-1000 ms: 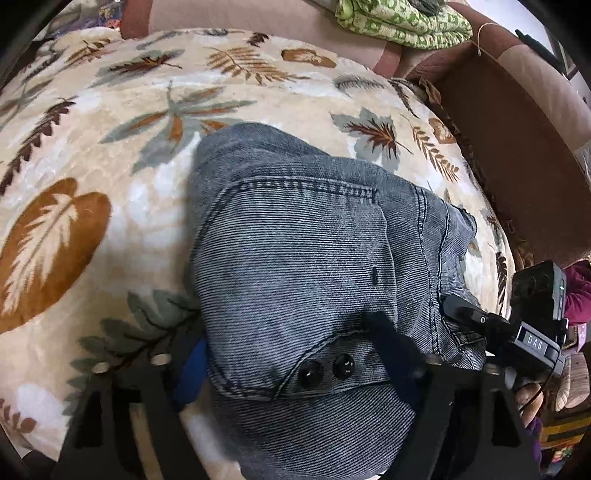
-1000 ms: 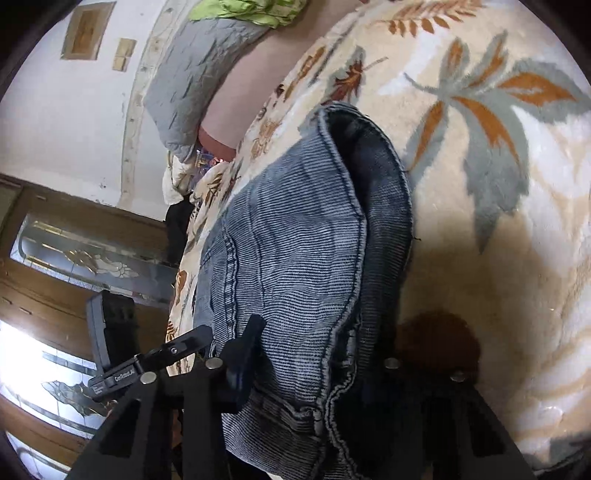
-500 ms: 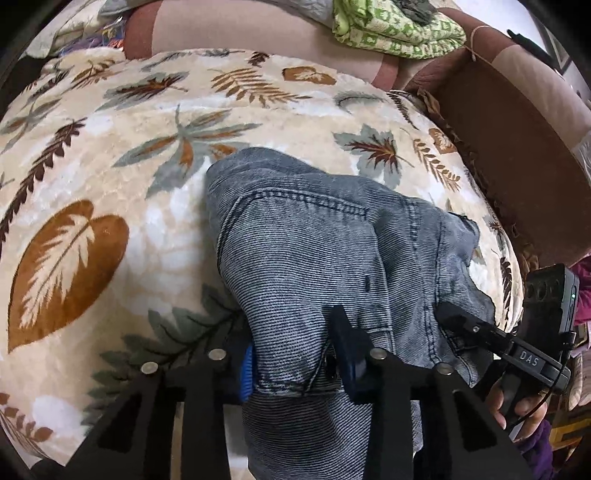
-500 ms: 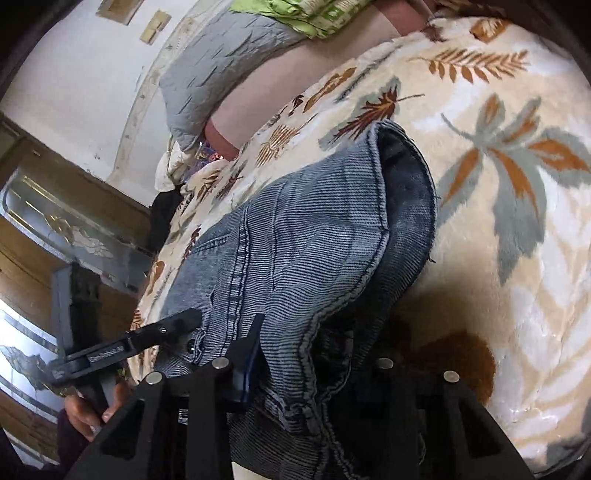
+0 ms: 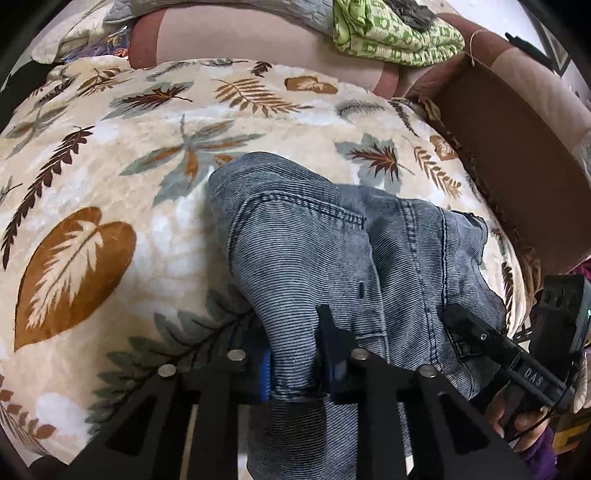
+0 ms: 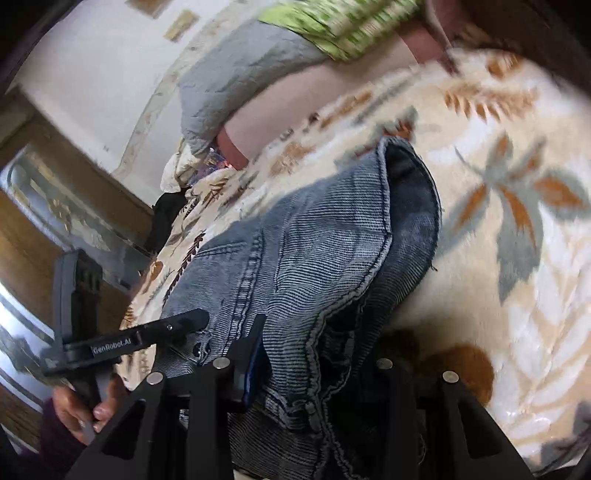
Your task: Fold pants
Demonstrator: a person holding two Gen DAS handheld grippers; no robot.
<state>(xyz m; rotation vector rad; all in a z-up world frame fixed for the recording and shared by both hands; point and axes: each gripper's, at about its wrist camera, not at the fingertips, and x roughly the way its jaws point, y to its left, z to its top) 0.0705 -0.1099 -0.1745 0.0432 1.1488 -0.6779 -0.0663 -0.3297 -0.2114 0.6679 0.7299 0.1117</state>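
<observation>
Denim pants [image 5: 332, 258] btwn grippers marked "GenRobot.AI", "DAS".

Pants [image 5: 332, 258] bunched on blanket [image 5: 110, 192], near its right edge. Behind blanket: cushion [image 5: 258, 40], with folded cloth [image 5: 395, 33] on top. Right of blanket: box [image 5: 517, 155].

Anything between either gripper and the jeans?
Nothing visible. The left gripper, its jaws just closing, pinches a bunched fold of the jeans; the right gripper has denim between its fingers.
</observation>
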